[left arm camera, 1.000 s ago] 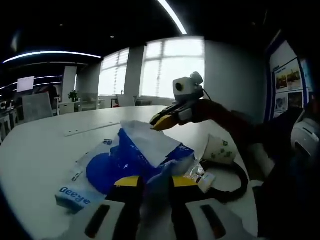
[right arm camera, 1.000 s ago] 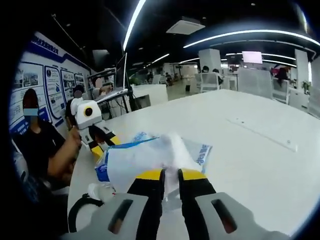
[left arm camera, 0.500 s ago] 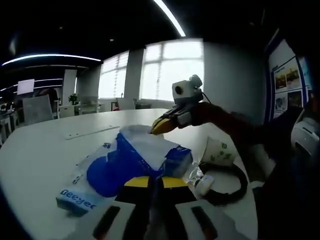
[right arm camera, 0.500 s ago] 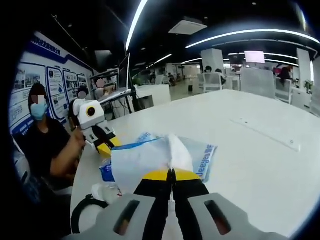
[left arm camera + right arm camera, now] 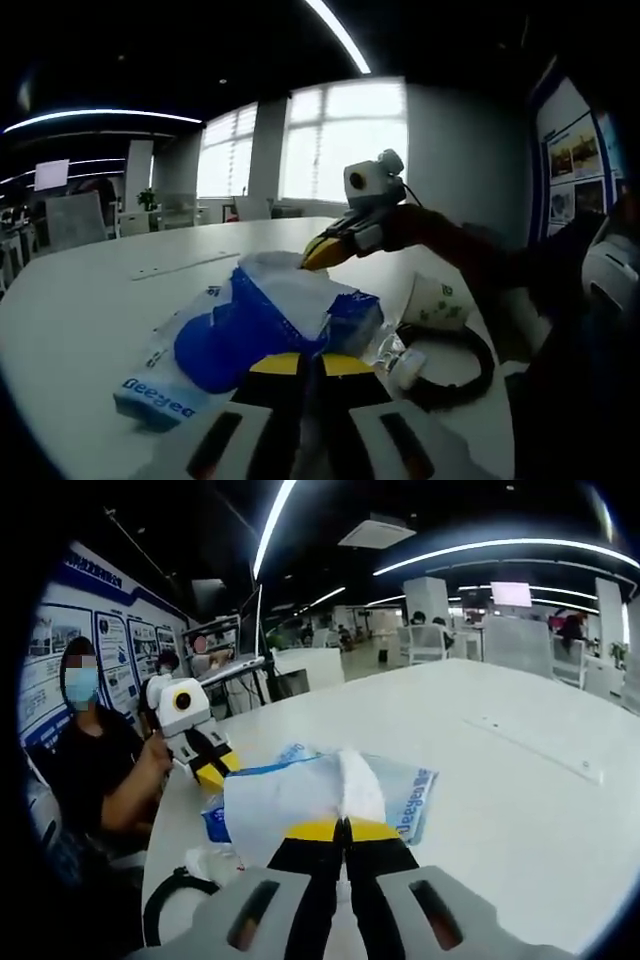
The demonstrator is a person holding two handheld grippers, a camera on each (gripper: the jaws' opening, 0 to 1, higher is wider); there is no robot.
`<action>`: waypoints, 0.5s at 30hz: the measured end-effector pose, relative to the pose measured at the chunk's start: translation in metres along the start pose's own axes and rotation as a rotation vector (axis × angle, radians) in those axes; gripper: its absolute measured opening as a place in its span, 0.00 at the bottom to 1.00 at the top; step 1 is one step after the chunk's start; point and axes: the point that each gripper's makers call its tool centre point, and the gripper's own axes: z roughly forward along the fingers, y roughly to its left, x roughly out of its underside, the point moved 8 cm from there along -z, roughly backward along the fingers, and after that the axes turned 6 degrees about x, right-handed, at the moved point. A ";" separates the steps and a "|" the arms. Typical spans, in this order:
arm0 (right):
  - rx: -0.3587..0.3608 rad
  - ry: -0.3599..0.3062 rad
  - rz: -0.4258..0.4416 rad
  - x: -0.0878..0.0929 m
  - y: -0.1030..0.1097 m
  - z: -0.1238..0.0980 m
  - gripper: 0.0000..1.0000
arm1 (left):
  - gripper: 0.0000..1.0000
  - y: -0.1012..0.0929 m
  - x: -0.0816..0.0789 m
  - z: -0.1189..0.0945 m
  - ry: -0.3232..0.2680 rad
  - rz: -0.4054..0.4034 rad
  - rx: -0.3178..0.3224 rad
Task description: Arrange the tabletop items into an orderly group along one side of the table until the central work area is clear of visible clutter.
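My left gripper [image 5: 308, 362] has its yellow-tipped jaws pressed together on the near end of the blue-and-white plastic tissue pack [image 5: 230, 335], pinching its wrapper, and the pack lies on the white round-edged table [image 5: 70, 300] just ahead of the jaws. In the left gripper view my right gripper [image 5: 322, 251] comes in from the right, its yellow tip down on the white tissue sheet [image 5: 290, 280] sticking out of the pack's top. In the right gripper view my right gripper [image 5: 342, 830] shows jaws closed tight on that white tissue sheet [image 5: 358, 780], which rises from the pack [image 5: 400, 795] in a fold right at the tips; the left gripper [image 5: 208, 770] sits at the pack's far end. Beside the pack, in the left gripper view: a white paper cup with green print [image 5: 440, 300] lying tipped on its side, a black cable loop [image 5: 462, 375], and a small clear plastic wrapper [image 5: 398, 352] touching the loop. A person in a dark top [image 5: 95, 770] sits at the table edge, holding the left gripper.
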 end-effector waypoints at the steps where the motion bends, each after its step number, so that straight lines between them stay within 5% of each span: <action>1: 0.018 -0.009 -0.010 -0.001 -0.002 0.000 0.08 | 0.03 0.000 0.000 0.000 0.001 0.000 0.001; 15: 0.042 -0.013 -0.032 -0.008 -0.005 0.004 0.19 | 0.03 -0.001 0.000 0.000 0.009 0.016 0.010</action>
